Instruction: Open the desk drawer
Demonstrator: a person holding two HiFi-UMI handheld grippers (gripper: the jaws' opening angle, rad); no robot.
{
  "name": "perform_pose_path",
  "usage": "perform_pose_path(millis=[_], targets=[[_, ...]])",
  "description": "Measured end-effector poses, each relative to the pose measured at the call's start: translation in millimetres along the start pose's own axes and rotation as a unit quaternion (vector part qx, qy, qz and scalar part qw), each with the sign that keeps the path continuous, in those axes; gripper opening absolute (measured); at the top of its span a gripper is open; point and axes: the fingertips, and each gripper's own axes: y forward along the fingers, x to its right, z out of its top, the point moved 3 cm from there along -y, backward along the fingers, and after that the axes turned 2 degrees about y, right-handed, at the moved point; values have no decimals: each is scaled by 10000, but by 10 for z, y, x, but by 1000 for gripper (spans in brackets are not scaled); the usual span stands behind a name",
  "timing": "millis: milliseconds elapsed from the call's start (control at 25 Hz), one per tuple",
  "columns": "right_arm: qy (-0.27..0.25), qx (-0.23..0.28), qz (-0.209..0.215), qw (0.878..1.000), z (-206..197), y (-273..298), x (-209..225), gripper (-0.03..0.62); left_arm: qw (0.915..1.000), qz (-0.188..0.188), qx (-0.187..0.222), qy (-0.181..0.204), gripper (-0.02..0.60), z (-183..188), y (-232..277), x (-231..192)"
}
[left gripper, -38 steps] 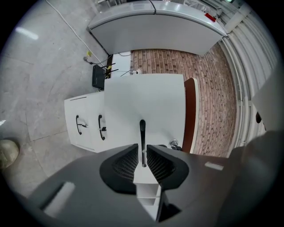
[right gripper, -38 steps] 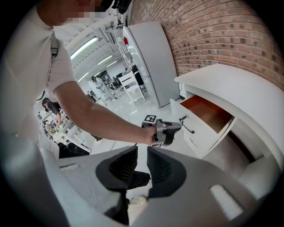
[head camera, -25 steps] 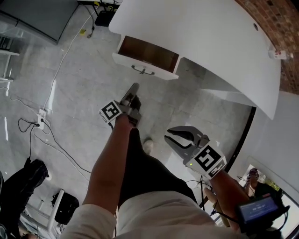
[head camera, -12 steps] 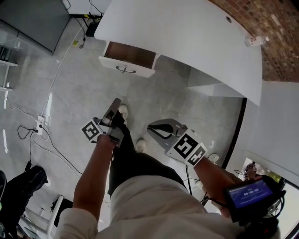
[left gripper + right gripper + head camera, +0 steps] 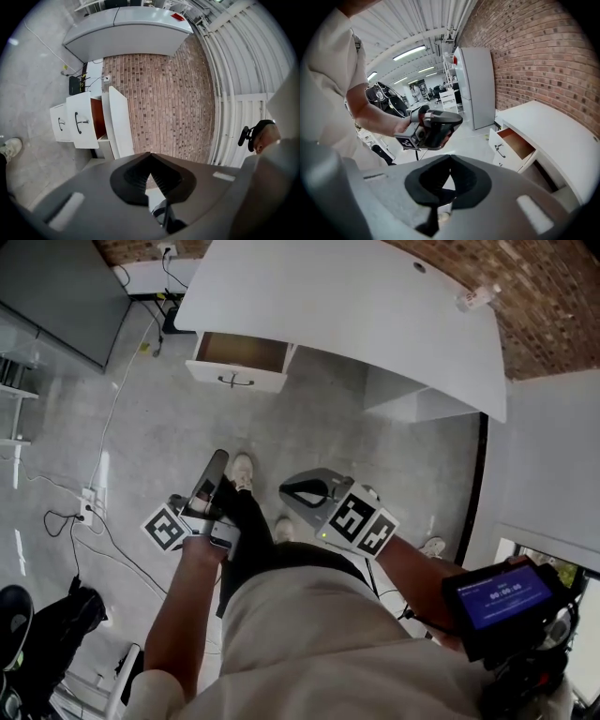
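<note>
The floor (image 5: 375, 456) is grey polished concrete with cables (image 5: 98, 521) trailing along the person's left side. A brick wall (image 5: 553, 296) stands behind a white, curved desk (image 5: 356, 306), and a tall grey cabinet (image 5: 480, 89) stands against the same wall.

The drawer (image 5: 240, 352) sits under the left end of the desk and is pulled out. Its brown interior faces up. Its white front panel faces the person and carries a dark handle (image 5: 234, 381). The long axis of the front panel runs along the desk's front edge, left to right in the head view.

The left claw (image 5: 217, 461) points toward the drawer and is well apart from it. Its jaws meet at the tips, with nothing between them. The right claw (image 5: 285, 491) points toward the person's left, near the left claw. Its jaws are also closed tip to tip and empty. Neither claw touches the drawer or the desk.
</note>
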Motion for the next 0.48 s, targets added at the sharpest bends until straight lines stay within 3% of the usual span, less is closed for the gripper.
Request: perform_pose_path(millis=[160, 480], targets=[[-174, 82, -21, 9998, 24, -36, -203, 3, 9996, 135, -116, 201, 5, -113, -181, 149], [-402, 155, -133, 9990, 91, -255, -405, 3, 9992, 94, -315, 239, 5, -357, -309, 418]])
